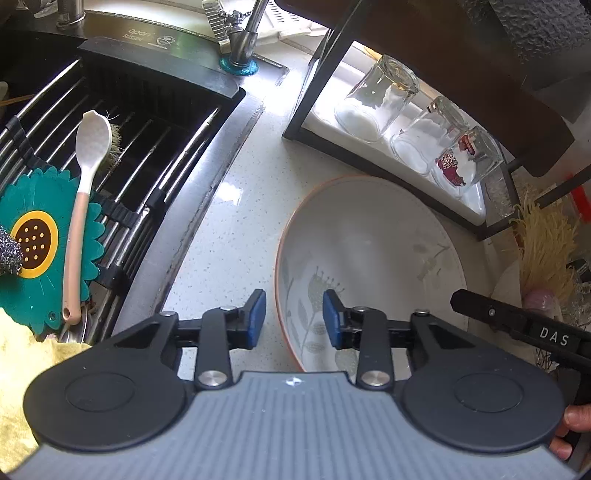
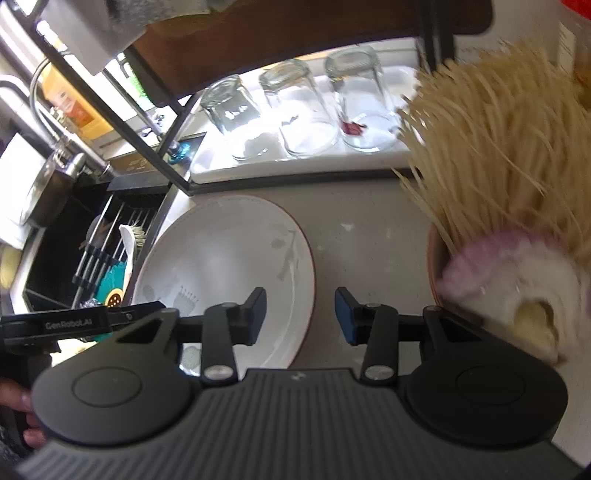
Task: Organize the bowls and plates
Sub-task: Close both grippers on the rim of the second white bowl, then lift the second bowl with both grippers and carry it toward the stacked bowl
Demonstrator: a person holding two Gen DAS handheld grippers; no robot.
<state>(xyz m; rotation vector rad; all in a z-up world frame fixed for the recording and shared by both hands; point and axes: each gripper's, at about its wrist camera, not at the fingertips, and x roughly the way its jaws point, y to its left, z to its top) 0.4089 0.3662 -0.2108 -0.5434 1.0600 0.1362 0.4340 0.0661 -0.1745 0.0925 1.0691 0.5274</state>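
A white oval plate (image 1: 369, 251) with an orange rim and grey flower prints lies on the speckled counter; it also shows in the right wrist view (image 2: 229, 258). My left gripper (image 1: 294, 319) is open, its jaws astride the plate's left rim, gripping nothing. My right gripper (image 2: 300, 315) is open and empty, its jaws astride the plate's right rim. A terracotta bowl (image 2: 437, 266) holding dry noodles and garlic stands at the right, close to my right gripper.
Three upturned glasses (image 1: 417, 122) stand on a white tray under a black-framed wooden shelf (image 1: 321, 74) behind the plate. The sink (image 1: 122, 155) at the left holds a rack, a spoon (image 1: 83, 206), a teal flower mat (image 1: 40, 236) and a scourer. A tap (image 1: 245, 33) stands behind.
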